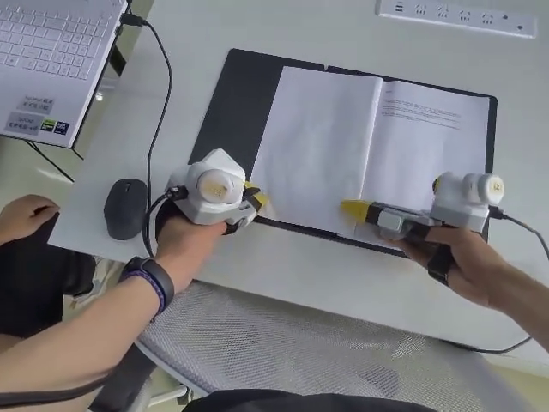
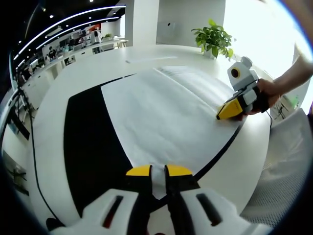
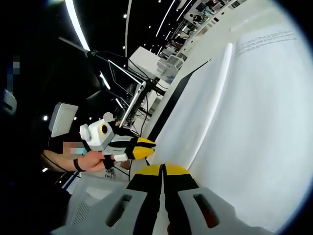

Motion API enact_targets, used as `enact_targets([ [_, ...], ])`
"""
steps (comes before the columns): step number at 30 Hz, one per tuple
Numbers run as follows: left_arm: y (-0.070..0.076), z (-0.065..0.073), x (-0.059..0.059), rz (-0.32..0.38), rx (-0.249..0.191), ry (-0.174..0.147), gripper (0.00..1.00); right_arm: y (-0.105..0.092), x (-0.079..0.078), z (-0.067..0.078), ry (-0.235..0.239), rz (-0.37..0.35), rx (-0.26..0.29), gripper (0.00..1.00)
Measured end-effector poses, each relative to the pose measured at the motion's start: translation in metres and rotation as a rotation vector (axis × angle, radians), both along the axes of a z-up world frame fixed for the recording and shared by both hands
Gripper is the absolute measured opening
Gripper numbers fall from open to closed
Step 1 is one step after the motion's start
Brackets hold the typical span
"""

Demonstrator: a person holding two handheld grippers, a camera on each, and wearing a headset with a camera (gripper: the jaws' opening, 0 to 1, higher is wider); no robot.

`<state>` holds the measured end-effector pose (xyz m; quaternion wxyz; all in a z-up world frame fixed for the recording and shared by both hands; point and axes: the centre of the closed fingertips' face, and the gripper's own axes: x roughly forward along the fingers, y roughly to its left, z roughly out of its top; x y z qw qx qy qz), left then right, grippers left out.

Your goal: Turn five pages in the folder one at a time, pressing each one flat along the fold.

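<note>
A black folder [image 1: 230, 103] lies open on the white table, with a blank left page [image 1: 317, 137] and a right page [image 1: 433, 142] that has a few printed lines at its top. My left gripper [image 1: 256, 199] sits at the left page's near corner. In the left gripper view its yellow tips [image 2: 159, 171] are shut on that white corner. My right gripper [image 1: 347, 207] lies low at the near end of the fold, jaws shut with nothing between them [image 3: 162, 169]. The fold [image 3: 215, 98] runs away from it, and the left gripper [image 3: 150, 146] is at the page's edge.
A laptop [image 1: 51, 60] stands at the far left, a dark mouse [image 1: 125, 208] and a black cable [image 1: 159, 112] beside the folder. A power strip [image 1: 455, 17] lies at the back. A mesh chair [image 1: 300, 352] is under the near table edge. A plant [image 2: 213, 36] stands beyond the table.
</note>
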<state>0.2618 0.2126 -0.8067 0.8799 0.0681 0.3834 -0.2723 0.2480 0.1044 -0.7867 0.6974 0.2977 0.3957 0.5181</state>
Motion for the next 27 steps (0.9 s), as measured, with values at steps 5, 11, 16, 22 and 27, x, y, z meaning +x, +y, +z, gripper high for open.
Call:
enact_targets([
  [5,0.000,-0.001,-0.001,-0.005,0.003,-0.003,0.09,-0.001,-0.014,-0.001,0.012,0.007,-0.002,0.00],
  [11,0.001,-0.003,0.000,-0.006,0.004,-0.005,0.10,-0.002,-0.017,-0.002,0.014,0.008,-0.015,0.00],
  [16,0.001,-0.005,0.002,-0.007,0.009,-0.006,0.09,-0.002,-0.017,-0.004,0.032,-0.001,-0.017,0.00],
  [22,0.000,-0.005,0.002,-0.010,0.008,-0.002,0.10,-0.002,-0.017,-0.003,0.026,-0.001,-0.031,0.00],
  [27,0.000,-0.005,0.002,-0.003,0.004,-0.002,0.10,-0.003,-0.017,-0.003,0.027,-0.003,-0.043,0.00],
])
